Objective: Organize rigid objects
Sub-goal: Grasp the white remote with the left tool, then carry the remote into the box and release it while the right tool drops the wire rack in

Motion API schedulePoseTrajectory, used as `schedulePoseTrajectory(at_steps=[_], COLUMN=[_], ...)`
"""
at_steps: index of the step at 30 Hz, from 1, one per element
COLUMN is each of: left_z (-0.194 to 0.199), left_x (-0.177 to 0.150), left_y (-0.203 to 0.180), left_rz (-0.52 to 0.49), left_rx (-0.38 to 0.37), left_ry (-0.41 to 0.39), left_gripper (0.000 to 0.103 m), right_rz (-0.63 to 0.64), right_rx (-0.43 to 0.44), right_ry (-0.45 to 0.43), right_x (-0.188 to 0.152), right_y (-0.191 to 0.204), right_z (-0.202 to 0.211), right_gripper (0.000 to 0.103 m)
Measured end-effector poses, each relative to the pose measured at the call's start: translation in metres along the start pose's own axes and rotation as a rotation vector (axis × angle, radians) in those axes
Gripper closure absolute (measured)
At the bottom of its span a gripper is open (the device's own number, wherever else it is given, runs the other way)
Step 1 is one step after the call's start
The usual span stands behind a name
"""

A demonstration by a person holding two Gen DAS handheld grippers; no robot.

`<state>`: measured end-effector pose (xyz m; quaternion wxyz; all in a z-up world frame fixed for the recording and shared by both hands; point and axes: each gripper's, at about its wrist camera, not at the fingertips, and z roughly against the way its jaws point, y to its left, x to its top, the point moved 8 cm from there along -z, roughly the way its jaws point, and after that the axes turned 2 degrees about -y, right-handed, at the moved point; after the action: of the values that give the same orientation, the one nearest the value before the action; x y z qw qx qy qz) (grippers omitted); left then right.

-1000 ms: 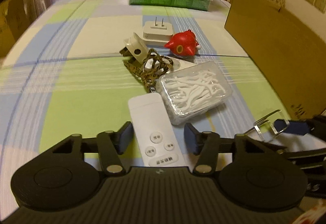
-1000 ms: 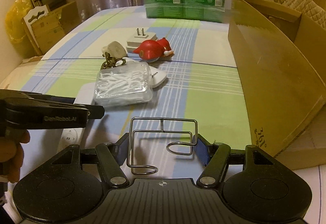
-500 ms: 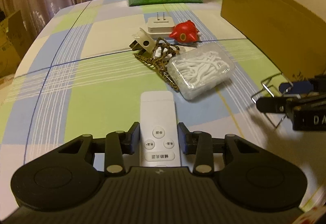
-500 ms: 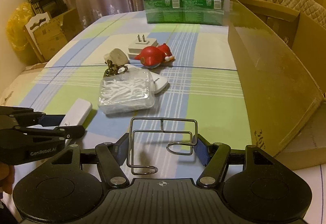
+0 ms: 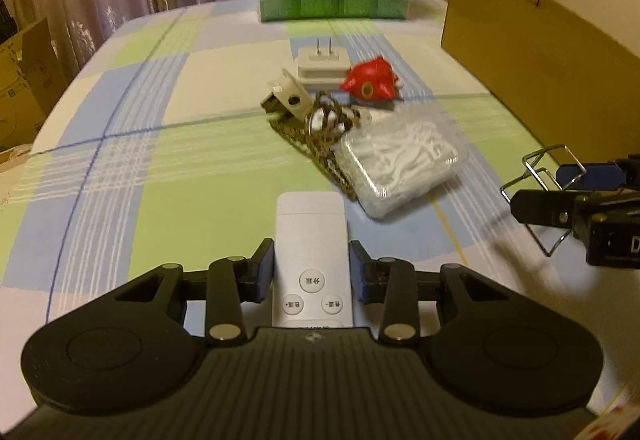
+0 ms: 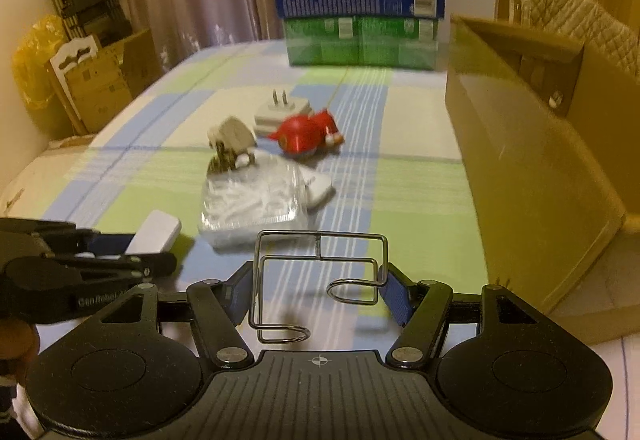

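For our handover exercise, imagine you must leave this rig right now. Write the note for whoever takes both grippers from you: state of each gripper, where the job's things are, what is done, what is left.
Left gripper: jaws shut on the white remote control, by its button end.
Right gripper: jaws shut on the wire hook rack, held above the table beside the cardboard box.
On the checked tablecloth: box of floss picks, braided lanyard with clip, white plug adapter, red toy.
Done: two items gripped; only one small item visible inside the box.
Left: probably drop both into the box, then the remaining four.
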<state>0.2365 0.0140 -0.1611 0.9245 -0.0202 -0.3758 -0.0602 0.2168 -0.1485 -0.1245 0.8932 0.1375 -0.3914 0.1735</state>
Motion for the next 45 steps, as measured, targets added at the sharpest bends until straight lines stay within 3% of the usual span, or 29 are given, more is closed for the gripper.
schedulePoseTrajectory(at_steps=[13, 22, 25, 32, 39, 45], left_z=[0.036, 0.076, 0.091, 0.106, 0.084, 0.049], left_x=[0.031, 0.090, 0.115, 0.165, 0.194, 0.204], left_y=[-0.011, -0.042, -0.062, -0.137, -0.212, -0.250], left_rz=[0.004, -0.009, -0.030, -0.073, -0.098, -0.064], left_rx=[-0.030, -0.102, -0.128, -0.243, -0.335, -0.374], left_ry=[-0.097, -0.173, -0.201, -0.234, -0.213, -0.173], left_gripper=[0.070, 0.070, 0.070, 0.070, 0.070, 0.070], right_rz=[0.024, -0.025, -0.038, -0.063, -0.135, -0.176], right_rx=[-0.037, -0.043, -0.058, -0.181, -0.243, -0.265], right_ry=[-0.126, -0.225, -0.261, -0.294, -0.257, -0.226], right_x=[0.027, 0.070, 0.089, 0.117, 0.112, 0.095], right_y=[-0.004, -0.026, -0.047, -0.128, -0.195, -0.228], right_z=[0.038, 0.092, 0.118, 0.160, 0.158, 0.142], right_gripper=[0.041, 0.041, 0.041, 0.041, 0.041, 0.041])
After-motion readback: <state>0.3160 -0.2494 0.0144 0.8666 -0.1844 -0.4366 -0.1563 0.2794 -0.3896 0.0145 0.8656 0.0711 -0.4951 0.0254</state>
